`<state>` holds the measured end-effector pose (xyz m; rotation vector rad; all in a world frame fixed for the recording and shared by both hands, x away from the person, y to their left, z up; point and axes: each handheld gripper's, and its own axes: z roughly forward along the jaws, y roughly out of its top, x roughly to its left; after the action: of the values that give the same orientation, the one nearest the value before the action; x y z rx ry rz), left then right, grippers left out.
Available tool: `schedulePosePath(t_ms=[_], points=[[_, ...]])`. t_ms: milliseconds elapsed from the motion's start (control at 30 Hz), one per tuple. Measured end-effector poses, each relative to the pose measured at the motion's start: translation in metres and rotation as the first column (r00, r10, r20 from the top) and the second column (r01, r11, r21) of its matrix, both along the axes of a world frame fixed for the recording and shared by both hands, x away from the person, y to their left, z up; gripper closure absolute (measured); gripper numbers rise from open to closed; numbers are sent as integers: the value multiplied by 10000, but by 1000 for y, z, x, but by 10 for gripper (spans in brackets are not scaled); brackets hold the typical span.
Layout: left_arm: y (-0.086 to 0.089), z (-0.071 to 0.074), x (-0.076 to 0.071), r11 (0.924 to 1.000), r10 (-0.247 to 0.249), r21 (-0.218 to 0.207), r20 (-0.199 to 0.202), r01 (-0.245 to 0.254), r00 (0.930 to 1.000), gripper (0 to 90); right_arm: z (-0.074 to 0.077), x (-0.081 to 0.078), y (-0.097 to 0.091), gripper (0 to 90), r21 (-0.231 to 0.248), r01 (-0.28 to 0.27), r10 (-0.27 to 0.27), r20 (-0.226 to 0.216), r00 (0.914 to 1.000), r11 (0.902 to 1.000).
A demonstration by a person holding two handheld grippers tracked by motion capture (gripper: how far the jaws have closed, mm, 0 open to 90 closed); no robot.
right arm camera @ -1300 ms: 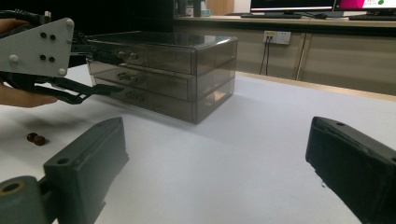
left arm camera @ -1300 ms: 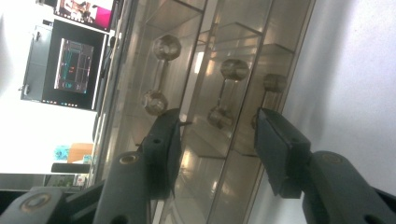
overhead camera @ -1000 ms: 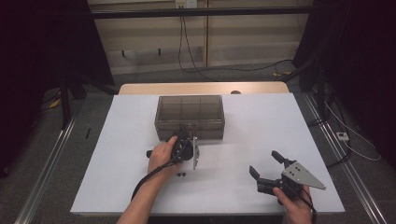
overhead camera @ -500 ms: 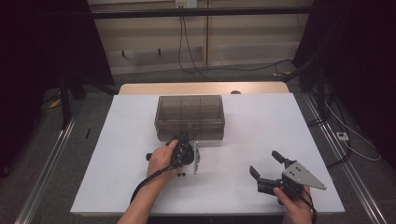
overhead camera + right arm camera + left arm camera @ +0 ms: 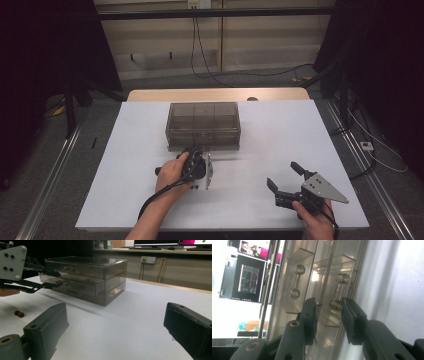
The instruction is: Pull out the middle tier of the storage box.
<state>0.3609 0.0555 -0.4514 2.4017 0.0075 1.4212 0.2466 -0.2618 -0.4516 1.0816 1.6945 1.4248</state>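
Just ahead of the left gripper [image 5: 200,159] stands a smoky clear drawer box [image 5: 202,125] on the white tabletop [image 5: 280,135], and the gripper reaches right up to its front. From the left gripper view its two black jaws sit on either side of one end knob of a drawer handle [image 5: 339,291]; the gap looks nearly closed on the knob, but whether the pads actually press on it I cannot tell. The right gripper view suggests that drawer already stands a little proud of the box front. My reading is that the step in hand is getting hold of the handle to draw the drawer out. The next move calls for a firm clench on the handle and a straight pull back towards the person, square to the box so the drawer does not bind. Well off to the side, the right gripper [image 5: 286,182] rests released on the tabletop, jaws spread wide with nothing between them. Two small dark beads [image 5: 19,313] lie beyond its one jaw.
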Motion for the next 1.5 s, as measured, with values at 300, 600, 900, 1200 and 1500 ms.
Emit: schedulePosePath(t_ms=[300,600,900,1200,1500], points=[[9,4,-2,9880,347,-1488,-482,-415,9982,520,0,0,0,44,-6,-24,24,2,10000,10000],[20,7,-2,9395,885,-3185,-1303,-1262,9875,400,0,0,2,44,-19,-65,65,-21,10000,10000],[33,13,4,8428,778,-4901,-2983,-2226,9513,336,-1,0,2,44,-9,-79,79,-38,10000,10000],[45,17,12,7472,100,-5995,-4213,-2868,9069,280,-1,0,2,44,-6,-106,106,-50,9999,9999],[49,20,20,6893,-1187,-6640,-4979,-2896,8591,241,-1,1,2,44,1,-118,118,-76,9999,9999]])
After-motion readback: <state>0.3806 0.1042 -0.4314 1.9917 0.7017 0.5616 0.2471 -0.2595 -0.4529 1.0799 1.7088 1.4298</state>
